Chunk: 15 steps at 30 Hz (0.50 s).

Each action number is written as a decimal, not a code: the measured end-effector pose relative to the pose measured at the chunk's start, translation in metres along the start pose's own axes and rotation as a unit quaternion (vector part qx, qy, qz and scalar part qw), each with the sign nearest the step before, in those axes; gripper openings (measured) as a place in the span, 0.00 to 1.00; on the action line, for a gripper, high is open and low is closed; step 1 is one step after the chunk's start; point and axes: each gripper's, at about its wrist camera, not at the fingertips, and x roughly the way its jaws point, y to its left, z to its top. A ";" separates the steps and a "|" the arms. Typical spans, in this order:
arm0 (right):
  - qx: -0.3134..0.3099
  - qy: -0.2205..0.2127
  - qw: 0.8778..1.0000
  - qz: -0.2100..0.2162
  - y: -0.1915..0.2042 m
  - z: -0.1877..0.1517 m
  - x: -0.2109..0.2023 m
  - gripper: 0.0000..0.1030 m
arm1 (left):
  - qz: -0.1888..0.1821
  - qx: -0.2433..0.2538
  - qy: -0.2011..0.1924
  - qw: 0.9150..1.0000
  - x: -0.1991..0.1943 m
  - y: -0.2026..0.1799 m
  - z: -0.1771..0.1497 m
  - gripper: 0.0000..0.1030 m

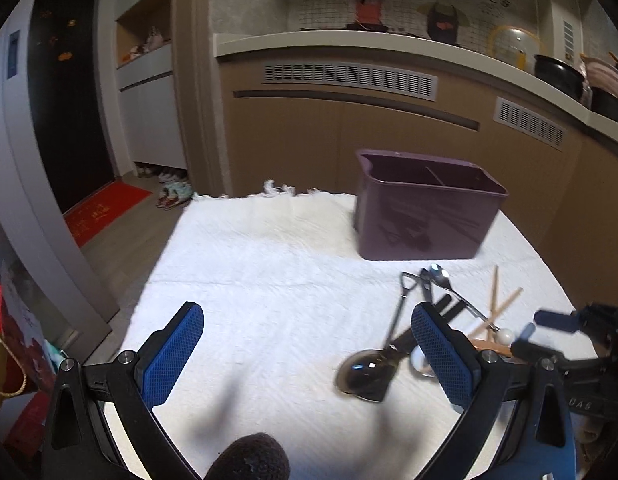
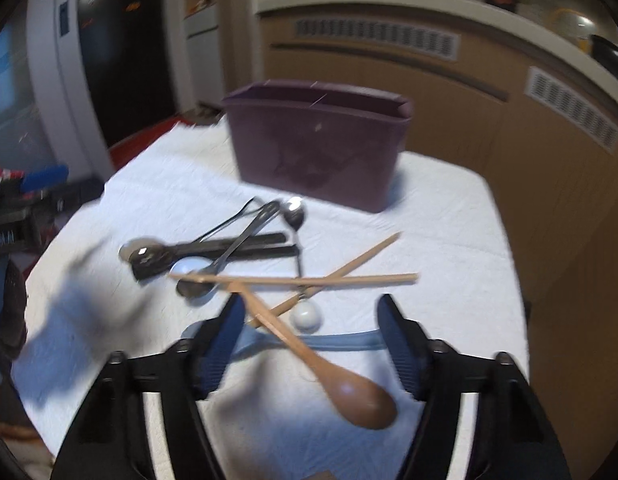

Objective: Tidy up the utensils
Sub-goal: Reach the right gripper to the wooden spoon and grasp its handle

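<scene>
A purple divided utensil holder (image 1: 425, 208) (image 2: 317, 148) stands upright at the far side of a white cloth. A loose pile of utensils lies in front of it: a wooden spoon (image 2: 321, 364), two wooden chopsticks (image 2: 309, 278), metal spoons (image 2: 295, 210), a black ladle (image 1: 367, 370) and black flat handles (image 2: 229, 246). My right gripper (image 2: 311, 344) is open, low over the wooden spoon's handle, which lies between the fingers. My left gripper (image 1: 307, 354) is open and empty, left of the pile. The right gripper (image 1: 557, 332) shows at the left wrist view's right edge.
The white cloth (image 1: 249, 264) covers a small table. Brown cabinets with vents (image 1: 349, 76) and a counter with pots (image 1: 557, 72) stand behind. A red mat (image 1: 105, 208) and shoes lie on the floor at the left, beside a dark door.
</scene>
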 end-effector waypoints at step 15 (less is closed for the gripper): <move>-0.144 0.039 0.988 -0.042 0.040 0.002 0.038 0.38 | -0.005 0.021 0.029 0.999 0.002 0.019 -0.021 1.00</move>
